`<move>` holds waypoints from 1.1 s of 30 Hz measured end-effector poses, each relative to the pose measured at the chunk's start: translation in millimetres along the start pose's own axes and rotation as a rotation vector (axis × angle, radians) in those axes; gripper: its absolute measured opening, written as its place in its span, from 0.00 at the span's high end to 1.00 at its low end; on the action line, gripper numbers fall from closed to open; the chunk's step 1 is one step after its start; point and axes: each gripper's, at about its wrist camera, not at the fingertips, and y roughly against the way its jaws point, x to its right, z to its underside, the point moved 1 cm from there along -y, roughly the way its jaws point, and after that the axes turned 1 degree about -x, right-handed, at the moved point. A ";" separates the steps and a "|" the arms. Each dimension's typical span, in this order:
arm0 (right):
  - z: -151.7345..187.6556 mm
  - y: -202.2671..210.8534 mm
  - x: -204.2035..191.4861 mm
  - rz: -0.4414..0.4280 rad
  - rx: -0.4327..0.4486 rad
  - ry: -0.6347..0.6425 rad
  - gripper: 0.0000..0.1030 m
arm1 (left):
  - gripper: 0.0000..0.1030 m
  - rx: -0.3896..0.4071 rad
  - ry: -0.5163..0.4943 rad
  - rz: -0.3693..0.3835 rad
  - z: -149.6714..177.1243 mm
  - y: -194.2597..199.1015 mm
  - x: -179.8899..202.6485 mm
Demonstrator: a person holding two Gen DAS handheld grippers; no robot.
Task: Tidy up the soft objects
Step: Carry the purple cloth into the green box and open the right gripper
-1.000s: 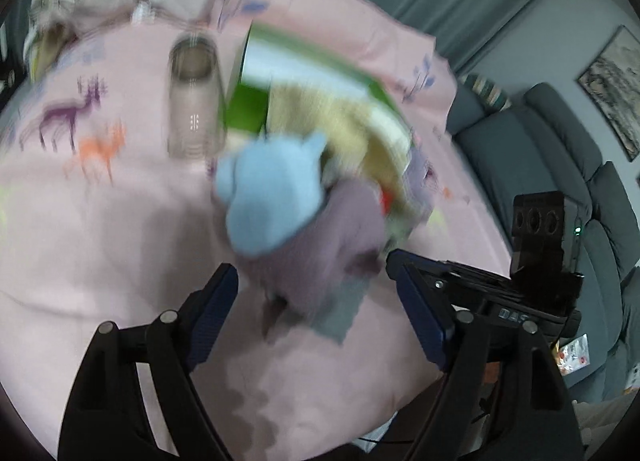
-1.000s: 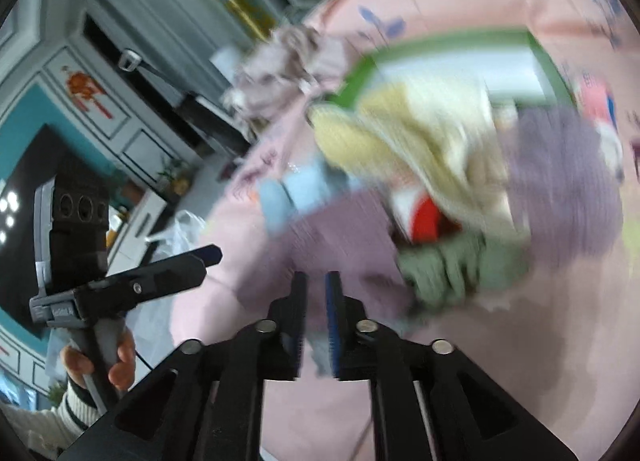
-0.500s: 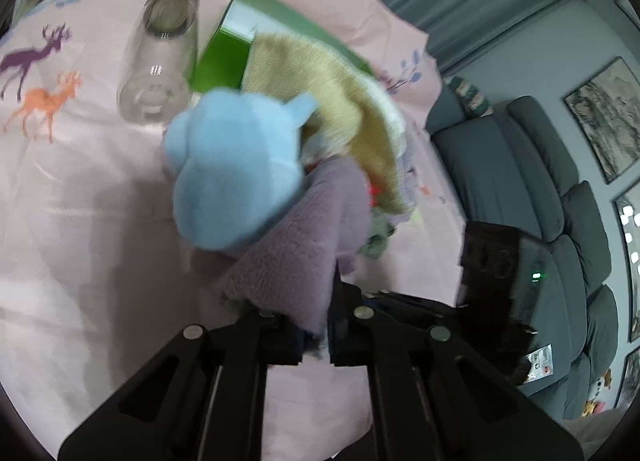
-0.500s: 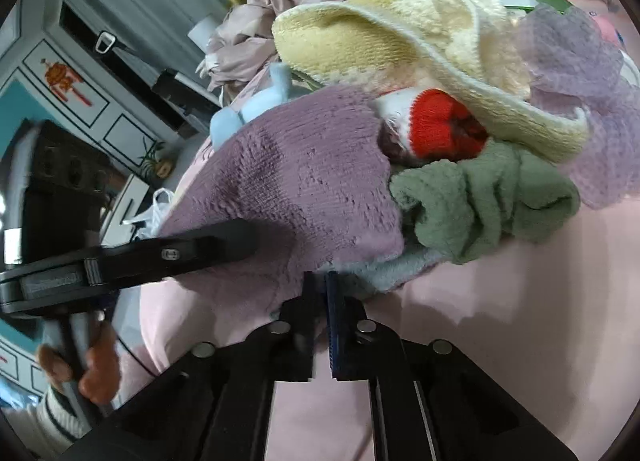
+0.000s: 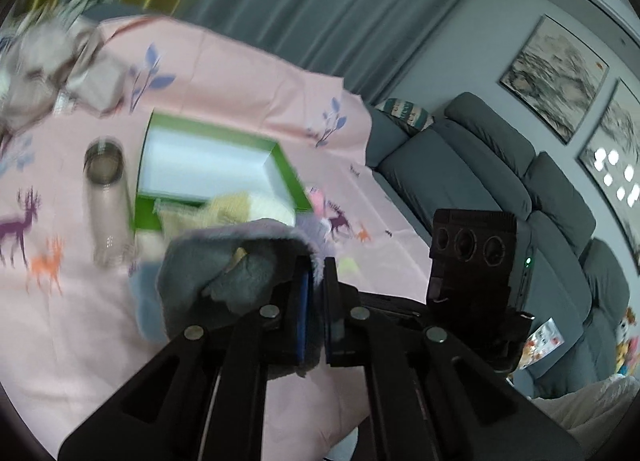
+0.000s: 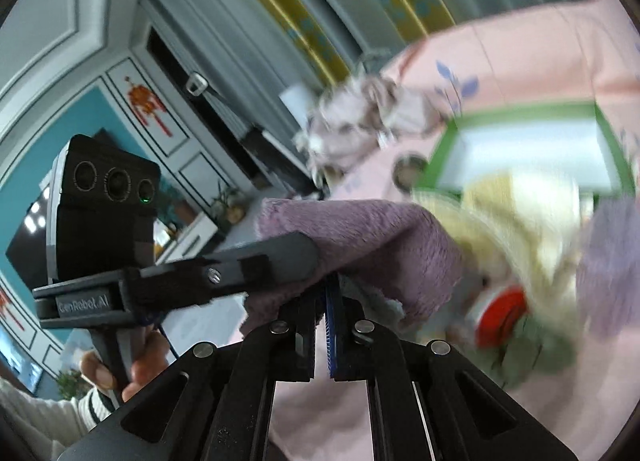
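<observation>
We pinch the purple cloth [image 6: 360,237] with both grippers, left [image 5: 314,293] and right [image 6: 326,301], lifting it before the box [image 5: 208,165] to spread it.

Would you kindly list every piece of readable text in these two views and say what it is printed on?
"GenRobot.AI": raised lettering on the side of the left tongs' body, seen from the right wrist camera.
Red ornament on the wall panel: no words legible.
Colourful packet by the sofa: too small to read.

We are holding both tongs, left tongs [image 5: 314,293] and right tongs [image 6: 326,303], clamped tight, side by side, angled slightly downward.
</observation>
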 end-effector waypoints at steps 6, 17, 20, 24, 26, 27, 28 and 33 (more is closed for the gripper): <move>-50.6 14.0 -10.7 0.034 0.108 0.077 0.95 | 0.98 0.039 -0.100 -0.008 -54.5 -8.9 16.0; -115.1 4.6 30.8 0.189 0.162 0.129 0.95 | 0.97 0.004 -0.107 -0.066 -122.3 -81.3 -8.1; -120.5 -6.9 50.4 0.234 0.138 0.128 0.95 | 0.97 -0.027 -0.082 -0.102 -129.2 -104.5 -24.4; -123.6 -25.2 78.7 0.305 0.091 0.111 0.95 | 0.86 -0.070 -0.042 -0.189 -134.9 -133.1 -50.4; -124.6 -32.0 93.0 0.360 0.073 0.105 0.95 | 0.44 -0.093 -0.010 -0.264 -136.4 -144.0 -67.3; -124.9 -34.2 101.1 0.391 0.066 0.097 0.93 | 0.12 -0.096 0.001 -0.283 -136.7 -146.0 -72.2; -125.0 -35.6 106.3 0.411 0.061 0.089 0.85 | 0.04 -0.089 0.018 -0.315 -135.4 -146.4 -79.8; -116.4 -20.1 135.6 0.464 0.067 -0.016 0.36 | 0.01 -0.099 0.065 -0.383 -126.2 -137.8 -99.1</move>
